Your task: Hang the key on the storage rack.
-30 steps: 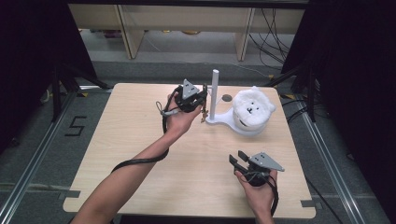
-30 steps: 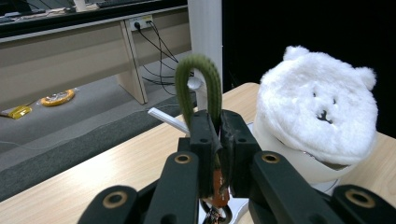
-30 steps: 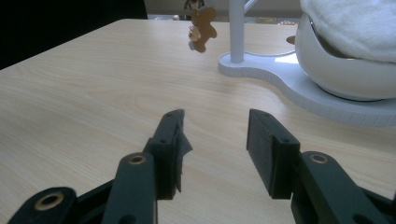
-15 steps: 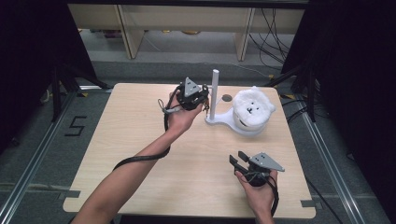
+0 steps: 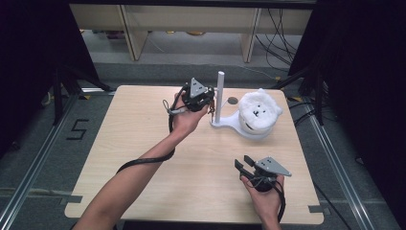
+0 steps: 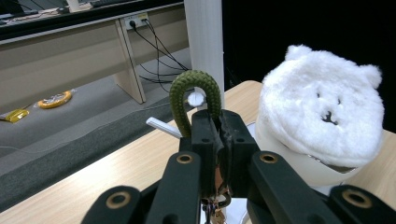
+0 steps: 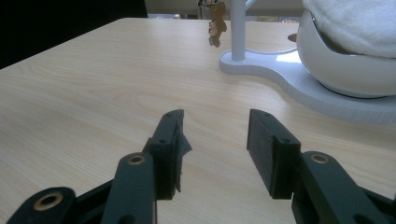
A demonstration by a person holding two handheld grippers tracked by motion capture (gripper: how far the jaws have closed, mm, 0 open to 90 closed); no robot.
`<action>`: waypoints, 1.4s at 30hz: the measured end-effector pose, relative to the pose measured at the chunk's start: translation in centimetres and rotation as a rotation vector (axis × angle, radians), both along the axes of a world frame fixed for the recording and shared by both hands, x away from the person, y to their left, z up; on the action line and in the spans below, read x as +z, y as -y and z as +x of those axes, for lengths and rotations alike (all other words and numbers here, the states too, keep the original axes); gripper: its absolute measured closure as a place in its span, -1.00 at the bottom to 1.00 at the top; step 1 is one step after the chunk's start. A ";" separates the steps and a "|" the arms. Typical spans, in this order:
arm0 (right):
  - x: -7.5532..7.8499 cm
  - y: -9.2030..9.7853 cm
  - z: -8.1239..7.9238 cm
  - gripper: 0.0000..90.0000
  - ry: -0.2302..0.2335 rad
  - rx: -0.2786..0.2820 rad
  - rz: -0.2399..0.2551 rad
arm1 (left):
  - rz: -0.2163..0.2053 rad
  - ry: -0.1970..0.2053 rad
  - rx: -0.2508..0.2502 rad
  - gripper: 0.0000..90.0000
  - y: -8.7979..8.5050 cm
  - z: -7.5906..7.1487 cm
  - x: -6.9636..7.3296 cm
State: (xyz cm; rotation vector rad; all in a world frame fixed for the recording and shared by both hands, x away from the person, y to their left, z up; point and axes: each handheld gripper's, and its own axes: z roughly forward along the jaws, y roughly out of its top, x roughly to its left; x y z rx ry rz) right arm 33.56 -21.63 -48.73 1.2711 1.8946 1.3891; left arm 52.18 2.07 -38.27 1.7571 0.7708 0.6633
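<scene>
Green cord loop (image 6: pixel 194 95) pinched in raised left tool (image 5: pixel 207 100); right tool (image 5: pixel 243 164) low, agape.

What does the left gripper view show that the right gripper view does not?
Left gripper view alone: a green cord loop pinched in the shut left gripper, and the white plush bear's face. Right gripper view alone: the open, empty right gripper low over the table, and a small brown charm hanging by the post. Both: the white post and the white stand holding the bear.
</scene>
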 end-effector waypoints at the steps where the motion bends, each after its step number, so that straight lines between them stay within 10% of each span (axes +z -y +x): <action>1: 0.0 0.0 0.0 0.26 0.000 0.000 0.000 | 0.000 0.000 0.000 0.89 0.0 0.0 0.0; 21: 0.0 0.1 -0.2 0.25 -0.013 -0.027 0.017 | 0.024 -0.026 -0.042 0.60 -0.9 -1.1 -0.6; 42: 0.1 0.9 -0.1 0.21 0.000 -0.050 -0.005 | 0.041 -0.118 -0.058 -0.14 -9.7 -6.1 -1.7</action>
